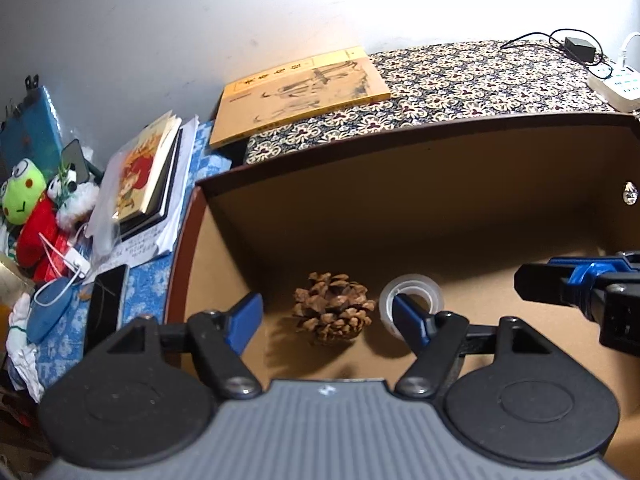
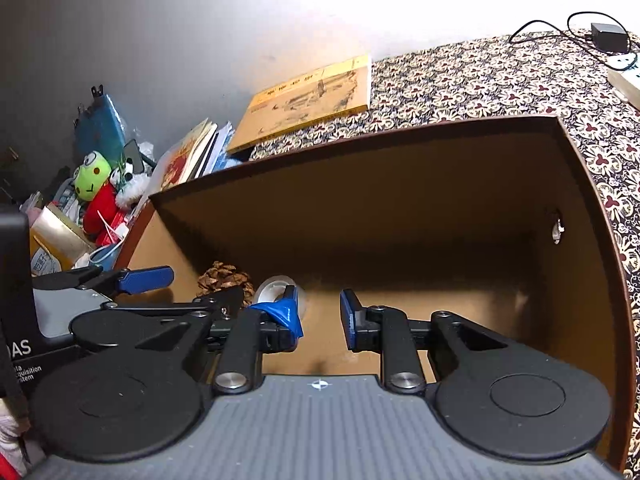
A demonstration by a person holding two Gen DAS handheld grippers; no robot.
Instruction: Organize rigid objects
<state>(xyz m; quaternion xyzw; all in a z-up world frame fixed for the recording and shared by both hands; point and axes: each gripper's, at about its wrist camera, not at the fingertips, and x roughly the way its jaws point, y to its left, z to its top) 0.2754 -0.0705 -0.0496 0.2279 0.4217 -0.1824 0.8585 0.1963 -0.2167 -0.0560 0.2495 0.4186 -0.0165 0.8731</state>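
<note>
On the left of the bench, clutter such as the plush frog (image 1: 22,192) and the stacked books (image 1: 148,172) looks unsorted. In the cardboard box (image 1: 400,184), a pine cone (image 1: 332,308) and a tape roll (image 1: 412,300) already lie side by side. The left claw (image 1: 328,316) is spread wide and empty above them; the right claw (image 2: 320,316) is parted, holding nothing. Judging by this, two items are stowed and more remain.

Both wrist views look close, perhaps slightly downward, into the brown box (image 1: 400,184).
</note>
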